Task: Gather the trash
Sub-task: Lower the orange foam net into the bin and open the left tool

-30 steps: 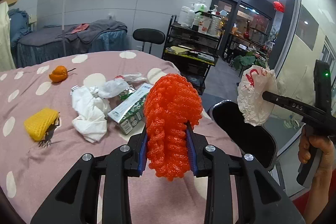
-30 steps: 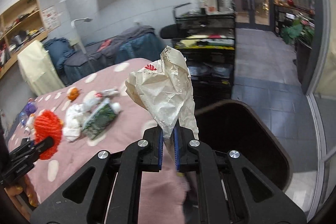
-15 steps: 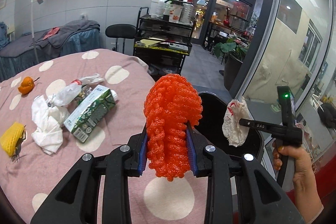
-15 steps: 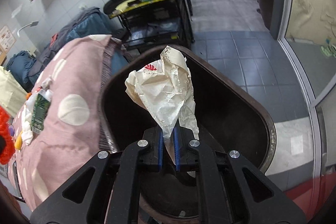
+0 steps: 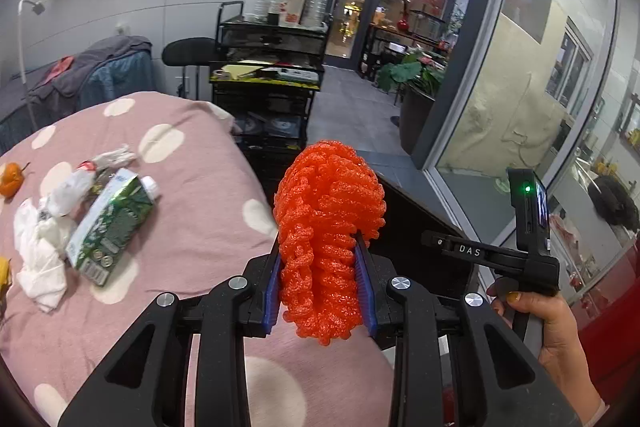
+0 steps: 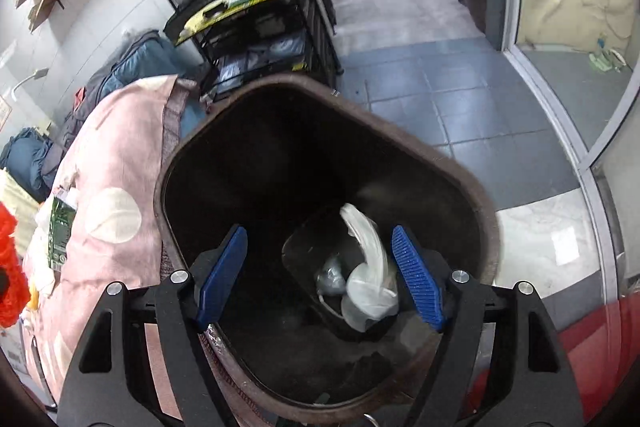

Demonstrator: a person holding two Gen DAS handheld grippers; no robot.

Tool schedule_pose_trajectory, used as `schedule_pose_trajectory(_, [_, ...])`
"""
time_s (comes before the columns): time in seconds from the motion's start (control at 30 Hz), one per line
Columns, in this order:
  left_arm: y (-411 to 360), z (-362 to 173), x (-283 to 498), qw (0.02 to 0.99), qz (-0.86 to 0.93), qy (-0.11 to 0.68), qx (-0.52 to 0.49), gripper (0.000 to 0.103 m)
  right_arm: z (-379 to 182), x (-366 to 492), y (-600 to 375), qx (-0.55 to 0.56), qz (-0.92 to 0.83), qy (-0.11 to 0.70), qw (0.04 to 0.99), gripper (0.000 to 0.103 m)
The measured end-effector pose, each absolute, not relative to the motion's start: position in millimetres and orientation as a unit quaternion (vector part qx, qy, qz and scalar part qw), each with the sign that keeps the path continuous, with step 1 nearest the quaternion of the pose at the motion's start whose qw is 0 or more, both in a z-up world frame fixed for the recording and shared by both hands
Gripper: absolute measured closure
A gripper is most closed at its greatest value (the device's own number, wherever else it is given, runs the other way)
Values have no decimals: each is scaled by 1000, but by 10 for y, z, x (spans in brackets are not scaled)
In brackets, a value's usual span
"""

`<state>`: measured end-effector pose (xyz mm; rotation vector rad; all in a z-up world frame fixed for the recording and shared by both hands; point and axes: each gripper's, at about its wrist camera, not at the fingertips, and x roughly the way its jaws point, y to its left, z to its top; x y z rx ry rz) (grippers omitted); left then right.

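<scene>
In the lower middle of the left wrist view, the left gripper [image 5: 320, 287] is squeezing a bright orange foam fruit net [image 5: 326, 239] between its blue pads, the net bulging above and below the jaws. It is hanging over the near edge of the pink polka-dot bedspread [image 5: 208, 227], with the dark bin just beyond it.

In the right wrist view, the right gripper [image 6: 320, 275] is standing with its jaws spread wide and gripping nothing, poised over the mouth of the large dark brown trash bin [image 6: 476, 203] that fills the centre of the frame. A pale crumpled bag [image 6: 368, 267], blurred, is showing between the blue pads down inside the bin, beside a small greyish scrap I cannot identify. So at least that piece is already collected.

Farther off, at the left of the left wrist view, trash is still lying on the bedspread: a green and white drink carton [image 5: 112, 227], crumpled white tissue [image 5: 38, 259] touching its left side, a clear plastic wrapper [image 5: 86, 173] behind it, and a small orange peel [image 5: 11, 179] at the far left edge. By my judgement the task is in its early part: one bag dropped, the foam net ready to follow, and several pieces left to fetch.
</scene>
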<state>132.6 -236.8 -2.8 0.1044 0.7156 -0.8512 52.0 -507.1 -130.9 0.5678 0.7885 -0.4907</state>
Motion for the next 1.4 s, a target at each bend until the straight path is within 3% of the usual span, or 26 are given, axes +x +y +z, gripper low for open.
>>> schedule_pose_trajectory(0.3, [-2908, -58, 1276, 823, -444, 346, 82, 72, -870, 201, -4992, 232, -279, 317, 876, 28])
schedule_pose_trajectory(0.43, [-3136, -122, 1275, 814, -450, 352, 103, 72, -746, 62, -5011, 218, -302, 298, 879, 20])
schedule_pose_trajectory(1.23, [-3956, -566, 1276, 774, -457, 401, 180, 71, -825, -300, -5422, 232, -371, 299, 848, 19])
schedule_pose_trajectory(1.33, [-4009, -623, 1267, 770, -455, 402, 195, 64, -838, -321, -5444, 233, -373, 301, 846, 19])
schedule_pose_trajectory(1.4, [-4007, -650, 1267, 772, -452, 401, 198, 47, -841, -307, -5453, 234, -375, 301, 845, 19])
